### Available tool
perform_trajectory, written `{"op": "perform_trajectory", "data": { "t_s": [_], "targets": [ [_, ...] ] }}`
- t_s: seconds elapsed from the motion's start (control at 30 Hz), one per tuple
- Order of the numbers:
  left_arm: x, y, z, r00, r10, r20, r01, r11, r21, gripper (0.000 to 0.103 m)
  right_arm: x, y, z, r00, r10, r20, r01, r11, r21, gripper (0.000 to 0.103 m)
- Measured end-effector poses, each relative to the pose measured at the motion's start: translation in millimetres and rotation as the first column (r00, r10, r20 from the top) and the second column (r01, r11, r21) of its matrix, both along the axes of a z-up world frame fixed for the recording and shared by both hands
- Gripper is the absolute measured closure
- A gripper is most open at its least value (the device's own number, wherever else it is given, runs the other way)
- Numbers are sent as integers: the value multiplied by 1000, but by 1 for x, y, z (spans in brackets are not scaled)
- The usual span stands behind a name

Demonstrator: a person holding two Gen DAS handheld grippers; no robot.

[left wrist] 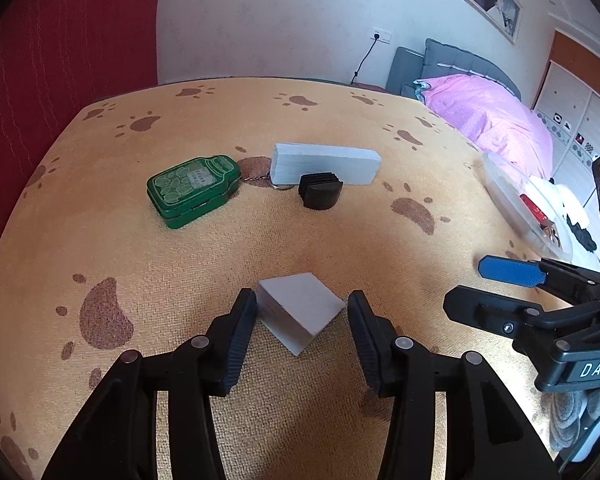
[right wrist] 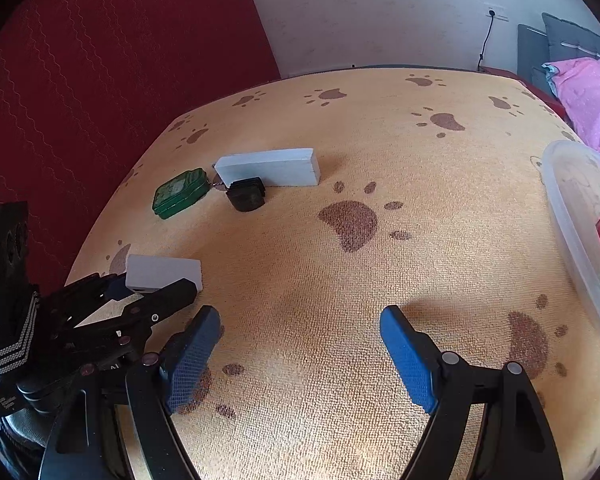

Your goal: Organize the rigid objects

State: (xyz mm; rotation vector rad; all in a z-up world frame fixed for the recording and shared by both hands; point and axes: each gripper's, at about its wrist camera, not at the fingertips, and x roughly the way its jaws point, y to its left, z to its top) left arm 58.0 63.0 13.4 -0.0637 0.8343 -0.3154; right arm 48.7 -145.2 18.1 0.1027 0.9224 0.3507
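A small grey-white block (left wrist: pixel 300 312) lies on the paw-print cloth between the open fingers of my left gripper (left wrist: pixel 301 312); the fingers do not touch it. It also shows in the right wrist view (right wrist: pixel 162 272), partly behind the left gripper (right wrist: pixel 132 300). Farther back lie a long white block (left wrist: pixel 323 163) (right wrist: pixel 268 168), a green tin (left wrist: pixel 194 190) (right wrist: pixel 178 194) and a black ribbed cap (left wrist: pixel 319 191) (right wrist: pixel 246 196). My right gripper (right wrist: pixel 300 340) is open and empty over bare cloth; it shows at the right of the left wrist view (left wrist: pixel 487 288).
A clear plastic container (right wrist: pixel 567 216) (left wrist: pixel 511 200) with red and green items stands at the table's right edge. A key ring (left wrist: pixel 280 185) lies between tin and long block. A red curtain hangs at left, a bed with pink bedding at far right.
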Motion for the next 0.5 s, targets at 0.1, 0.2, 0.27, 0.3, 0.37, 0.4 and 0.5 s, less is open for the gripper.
{"op": "perform_trajectory", "data": {
  "t_s": [0.1, 0.2, 0.27, 0.3, 0.37, 0.4, 0.5],
  "targets": [
    [0, 1, 0, 1000, -2, 0, 2, 1000, -15, 53, -1, 2, 0, 1000, 0, 1, 0, 1000, -4, 18],
    [0, 0, 0, 1000, -6, 6, 6, 1000, -8, 55, 0, 4, 1, 1000, -1, 4, 1, 1000, -8, 18],
    [-2, 0, 1, 1000, -7, 13, 7, 1000, -6, 59, 0, 7, 2, 1000, 1, 5, 0, 1000, -10, 18],
    [-3, 1, 1, 1000, -6, 14, 7, 1000, -11, 59, -1, 8, 2, 1000, 2, 6, -1, 1000, -12, 18],
    [-4, 4, 3, 1000, 3, 21, -2, 1000, -25, 59, -1, 10, 3, 1000, 4, 9, -4, 1000, -17, 18],
    [-6, 5, 4, 1000, 10, 28, -9, 999, -33, 59, -1, 11, 3, 1000, 5, 11, -4, 1000, -20, 18],
    [-10, 9, 7, 997, 45, 56, -43, 999, -34, 59, 0, 13, 5, 1000, 3, 16, -2, 1000, -28, 18]
  ]
}}
